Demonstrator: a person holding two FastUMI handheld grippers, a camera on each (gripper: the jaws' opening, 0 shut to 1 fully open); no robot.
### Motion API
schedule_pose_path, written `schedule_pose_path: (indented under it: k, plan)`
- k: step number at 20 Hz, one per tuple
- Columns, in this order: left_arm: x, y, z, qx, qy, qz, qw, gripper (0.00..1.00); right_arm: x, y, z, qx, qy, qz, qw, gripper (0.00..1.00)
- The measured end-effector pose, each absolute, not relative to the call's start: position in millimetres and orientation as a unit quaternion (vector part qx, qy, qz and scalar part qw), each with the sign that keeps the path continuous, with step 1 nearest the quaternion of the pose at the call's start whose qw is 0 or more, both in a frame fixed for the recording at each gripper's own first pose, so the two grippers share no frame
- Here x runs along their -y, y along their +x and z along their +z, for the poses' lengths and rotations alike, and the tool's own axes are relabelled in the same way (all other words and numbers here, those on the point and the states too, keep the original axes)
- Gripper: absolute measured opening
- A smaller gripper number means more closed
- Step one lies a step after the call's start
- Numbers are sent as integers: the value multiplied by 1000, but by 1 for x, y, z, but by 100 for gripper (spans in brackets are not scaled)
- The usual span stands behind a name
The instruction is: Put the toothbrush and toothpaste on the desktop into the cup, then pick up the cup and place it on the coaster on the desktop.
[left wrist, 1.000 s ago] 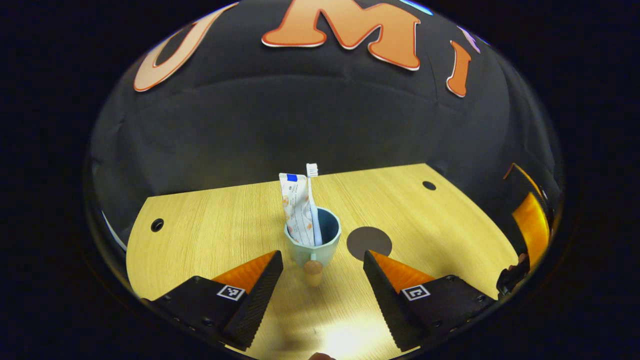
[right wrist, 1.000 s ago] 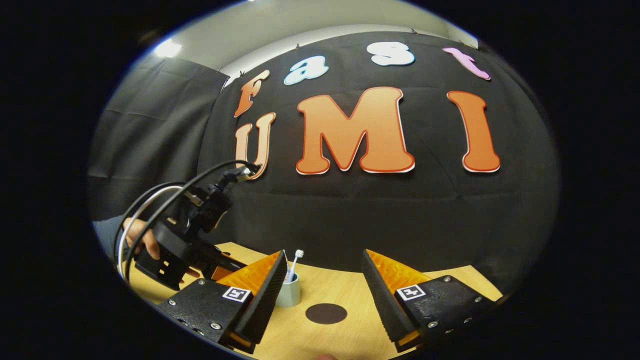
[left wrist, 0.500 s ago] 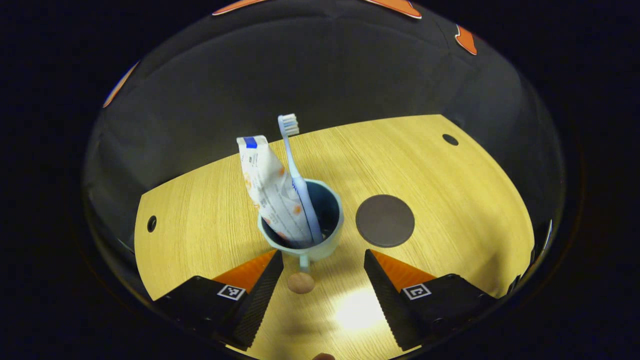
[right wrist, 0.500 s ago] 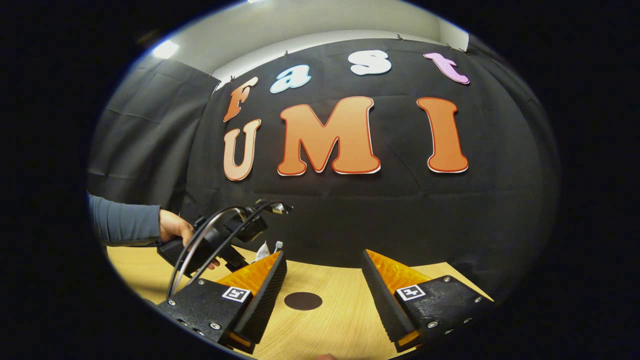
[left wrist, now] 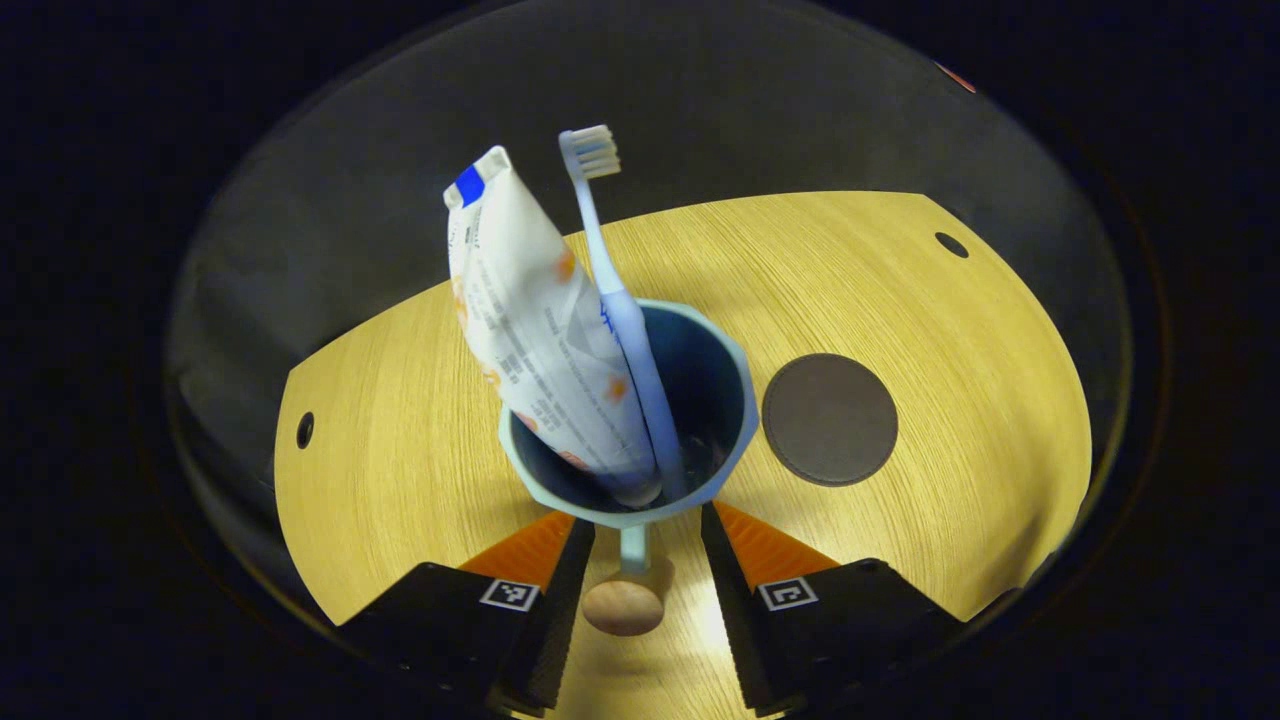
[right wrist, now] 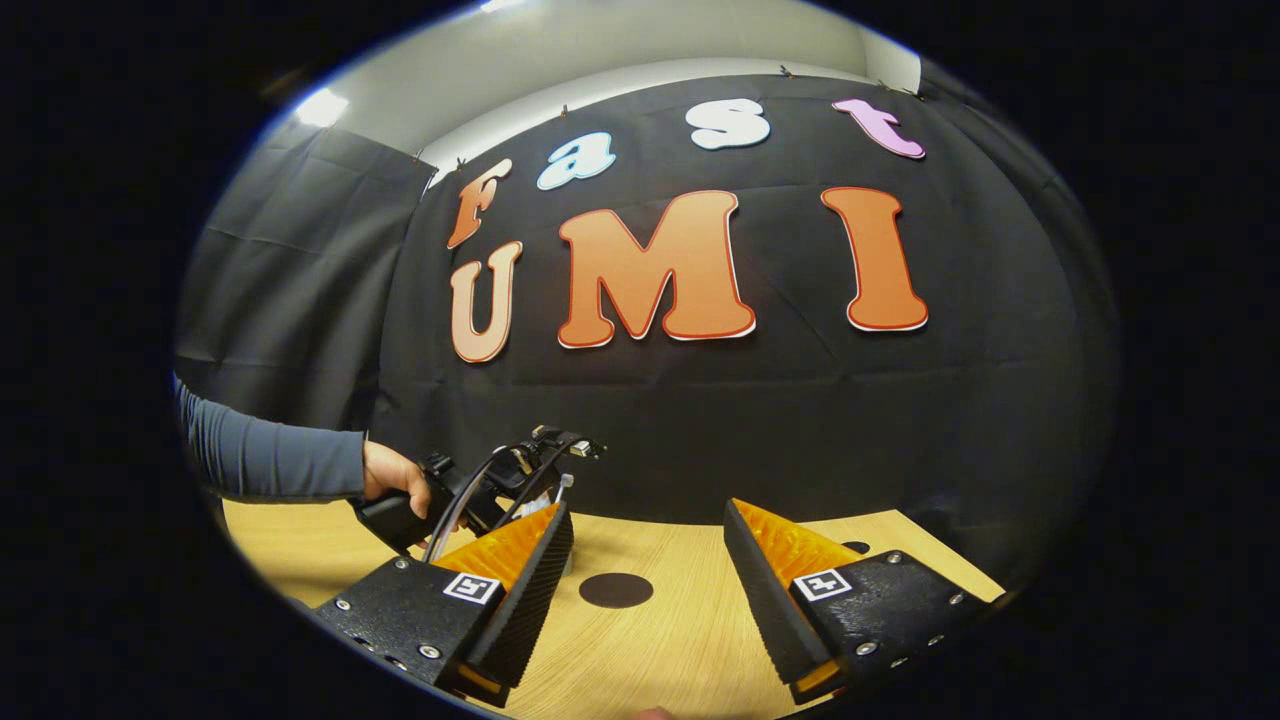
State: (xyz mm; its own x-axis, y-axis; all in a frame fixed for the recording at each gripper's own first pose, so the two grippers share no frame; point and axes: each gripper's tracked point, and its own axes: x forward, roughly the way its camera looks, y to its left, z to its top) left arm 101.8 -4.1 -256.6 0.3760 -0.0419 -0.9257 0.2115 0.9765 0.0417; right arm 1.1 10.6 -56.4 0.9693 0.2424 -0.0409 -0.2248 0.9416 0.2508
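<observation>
Your left gripper (left wrist: 648, 590) sits half-open astride the cup (left wrist: 628, 420) handle at lower centre, gripping nothing. The cup looks rigid but top-heavy – toothpaste (left wrist: 540, 330) and toothbrush (left wrist: 620, 300) lean – so pinch the handle. Your right gripper (right wrist: 648, 590) is wide open, empty.
</observation>
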Motion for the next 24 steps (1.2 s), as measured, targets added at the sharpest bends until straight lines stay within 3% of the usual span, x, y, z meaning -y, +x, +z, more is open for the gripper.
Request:
schedule_pose_path:
  k: [1, 3, 5, 6, 7, 10, 17, 18, 24]
  plan:
    - [3, 101, -261, -554, 76, -76, 825, 63, -11, 0, -55, -33, 123, 119, 985, 91]
    - [2, 100, -262, -555, 71, -74, 826, 58, -12, 0, -54, -32, 121, 118, 985, 91]
    - [6, 100, -265, -552, 63, -73, 828, 30, -13, -1, -51, -31, 122, 119, 985, 91]
    - [7, 103, -265, -549, 60, -73, 830, 36, -14, -3, -51, -30, 122, 120, 985, 91]
    - [5, 101, -265, -547, 56, -76, 832, 30, -13, -4, -51, -30, 120, 119, 985, 91]
    - [3, 108, -256, -544, 44, -74, 835, 25, -11, -6, -48, -28, 119, 117, 986, 91]
    - [2, 121, -234, -510, 13, -74, 857, 25, -8, -6, -39, -31, 112, 113, 987, 91]
    - [3, 122, -235, -511, 15, -74, 856, 20, -7, -6, -37, -30, 111, 113, 987, 92]
    - [4, 119, -241, -503, -13, -82, 860, 18, -10, -8, -39, -31, 102, 113, 988, 92]
